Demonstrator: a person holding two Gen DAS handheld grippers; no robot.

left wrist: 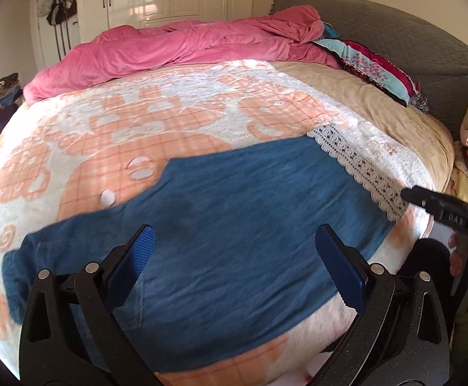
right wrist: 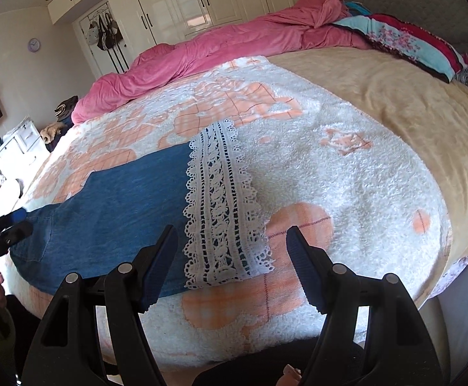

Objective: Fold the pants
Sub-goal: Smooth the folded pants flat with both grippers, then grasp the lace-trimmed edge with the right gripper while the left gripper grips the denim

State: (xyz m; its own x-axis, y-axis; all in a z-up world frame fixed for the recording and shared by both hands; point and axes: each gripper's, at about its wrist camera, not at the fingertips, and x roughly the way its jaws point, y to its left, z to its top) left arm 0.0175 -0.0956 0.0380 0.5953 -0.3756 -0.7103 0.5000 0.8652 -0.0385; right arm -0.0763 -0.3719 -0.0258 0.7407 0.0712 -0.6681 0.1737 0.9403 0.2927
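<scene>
**Pants laid out on the bed, no fold visible yet**

At the left end, the pants lie spread along the near edge of the bed, on a peach-and-white blanket. In the left wrist view the blue cloth narrows toward the left, and that end looks a little rumpled, though blur makes it hard to be sure. Whether a first fold has already been made cannot be told; the cloth appears as a single flat layer.

The left gripper hangs over the middle of the pants with its jaws released and wide apart, nothing between them.

Further right, the pants end in a white lace trim, which lies flat on the blanket near the bed's front edge. The right gripper hovers just above that trim, jaws also released, with no cloth pinched.

Judging from this, the task looks to be at or near its start: the pants seem smoothed out and ready, and neither end is grasped. Left to do, most likely: take hold of the cloth, bring one end over the other, and repeat until compact.

The pink quilt at the far edge lies well apart from the pants.
</scene>
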